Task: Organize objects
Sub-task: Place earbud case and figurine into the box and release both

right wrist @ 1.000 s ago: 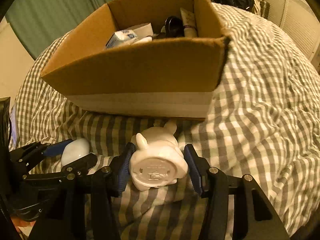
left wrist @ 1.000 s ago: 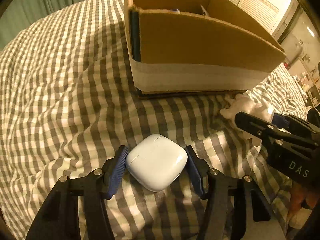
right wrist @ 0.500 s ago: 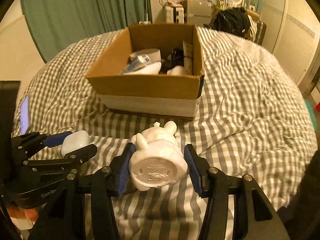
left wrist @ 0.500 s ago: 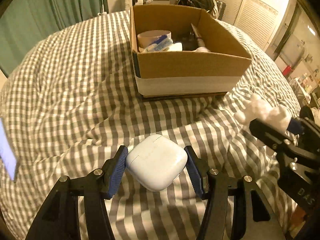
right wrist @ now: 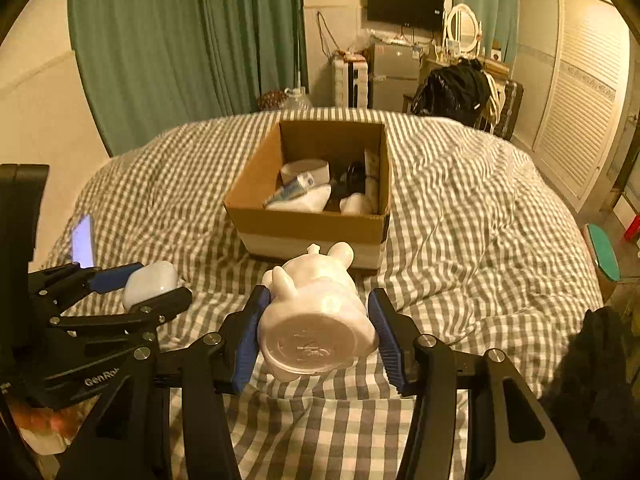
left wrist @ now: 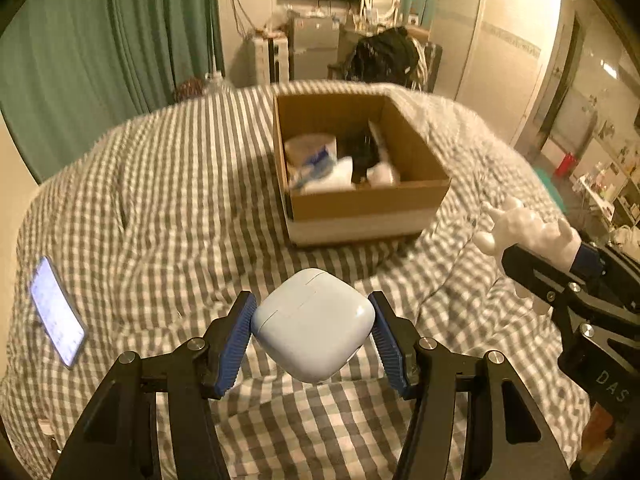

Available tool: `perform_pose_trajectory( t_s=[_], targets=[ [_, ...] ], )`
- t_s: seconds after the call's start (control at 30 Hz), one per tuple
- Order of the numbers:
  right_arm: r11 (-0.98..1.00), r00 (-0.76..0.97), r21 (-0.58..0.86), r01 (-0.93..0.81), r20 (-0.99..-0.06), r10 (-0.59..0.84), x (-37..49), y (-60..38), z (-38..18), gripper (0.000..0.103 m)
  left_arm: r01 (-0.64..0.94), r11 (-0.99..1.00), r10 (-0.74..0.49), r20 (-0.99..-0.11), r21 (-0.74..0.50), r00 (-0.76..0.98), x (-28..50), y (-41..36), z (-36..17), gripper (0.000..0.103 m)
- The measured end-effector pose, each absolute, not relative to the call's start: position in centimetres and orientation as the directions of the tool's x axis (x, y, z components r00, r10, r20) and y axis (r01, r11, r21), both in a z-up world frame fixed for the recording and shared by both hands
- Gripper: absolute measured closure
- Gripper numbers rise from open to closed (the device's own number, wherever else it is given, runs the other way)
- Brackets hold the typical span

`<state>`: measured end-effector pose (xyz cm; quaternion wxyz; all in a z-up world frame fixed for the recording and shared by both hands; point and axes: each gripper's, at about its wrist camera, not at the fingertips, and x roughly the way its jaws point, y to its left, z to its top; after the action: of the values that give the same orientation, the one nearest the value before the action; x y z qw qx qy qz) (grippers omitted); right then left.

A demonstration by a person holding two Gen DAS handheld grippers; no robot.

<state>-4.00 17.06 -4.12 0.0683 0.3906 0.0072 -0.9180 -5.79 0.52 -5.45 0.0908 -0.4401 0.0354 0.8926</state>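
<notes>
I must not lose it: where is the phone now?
The phone lies screen-up on the checked bedcover, far left in both views, left of the left hand-held gripper and the cardboard box.

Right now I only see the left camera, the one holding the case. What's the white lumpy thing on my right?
Observer: A white animal toy with two ears. Its round flat bottom faces the right camera.
Operator: Is it held tight?
Observer: It looks so. The right gripper has a blue pad against each side of it.
Operator: Where's the box from there?
Observer: The box sits straight ahead of the toy, farther up the bedcover.
</notes>
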Motion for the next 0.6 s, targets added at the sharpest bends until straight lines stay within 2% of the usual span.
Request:
perform_pose_trajectory(
  t_s=[0.4,0.6],
  targets=[
    [-0.988,-0.763,0.041,0.150,-0.630,-0.142,-5.1,17.4,2.0,0.052,-0.224,-0.974,0.179,-0.696,-0.027,-0.695,-9.2,1.5,1.7,0.044],
    [-0.987,-0.787,0.038,0.156,-0.599,-0.147,-8.3,17.6,4.7,0.052,-0.241,-0.970,0.190,-0.686,-0.022,-0.703,-12.7,2.6,2.9,0.044]
  ],
)
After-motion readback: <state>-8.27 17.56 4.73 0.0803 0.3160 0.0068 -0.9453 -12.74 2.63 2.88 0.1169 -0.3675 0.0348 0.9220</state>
